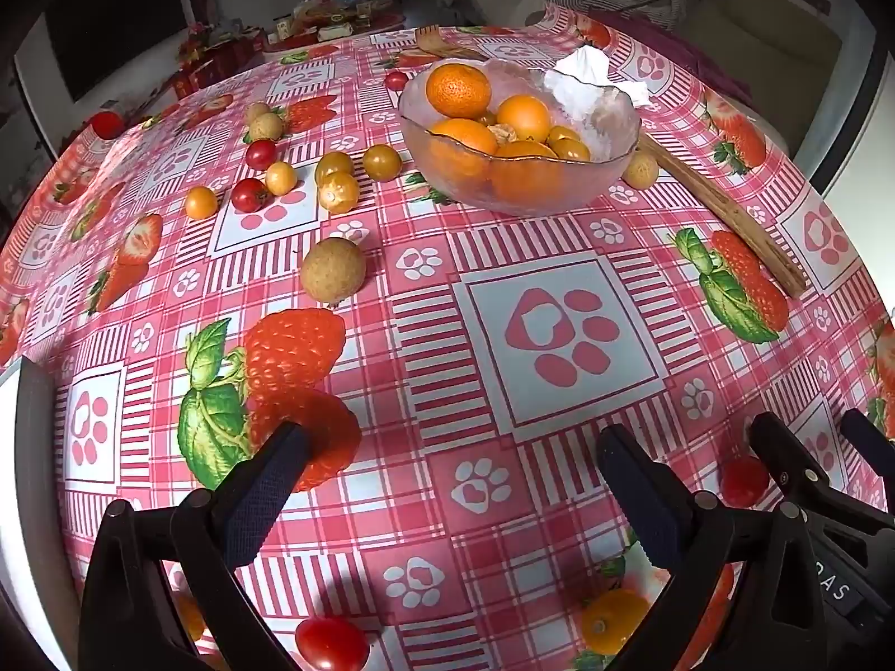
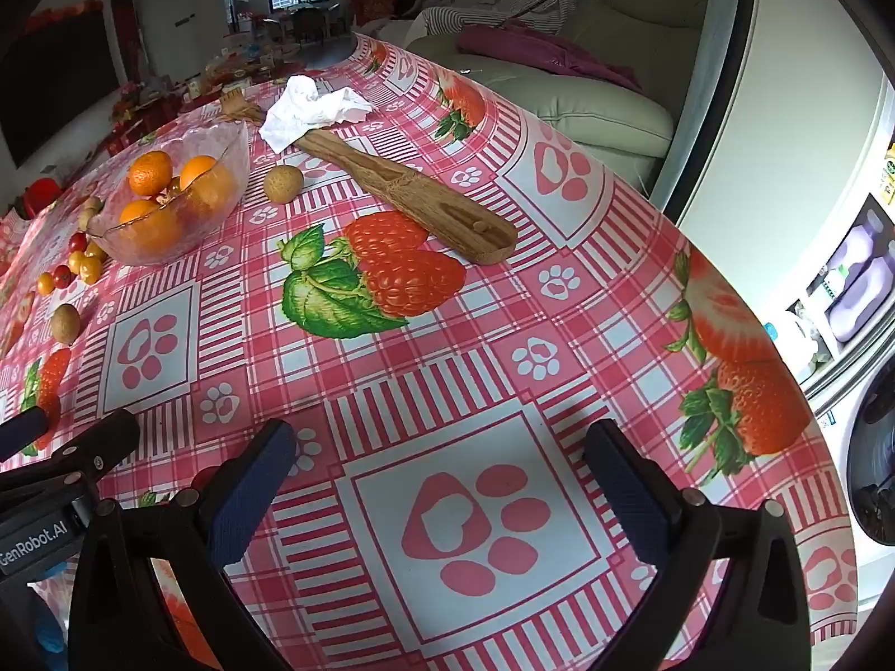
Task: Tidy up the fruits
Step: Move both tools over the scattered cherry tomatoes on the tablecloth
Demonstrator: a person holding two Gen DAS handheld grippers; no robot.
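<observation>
Over the tablecloth (image 1: 447,223) | left tool (image 1: 453,447) agape, empty | right tool (image 2: 442,447) agape, empty | bowl (image 1: 520,190) holds oranges

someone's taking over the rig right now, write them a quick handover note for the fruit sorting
Left gripper: open, empty, above the tablecloth.
Right gripper: open, empty, also over bare cloth.
Glass bowl: already holds oranges and a few yellow tomatoes.
Left to do: loose cherry tomatoes, red and yellow, clustered left of the bowl; brown round fruit nearer; another brown one by the wooden paddle; a red tomato and a yellow one close under the left fingers.
</observation>
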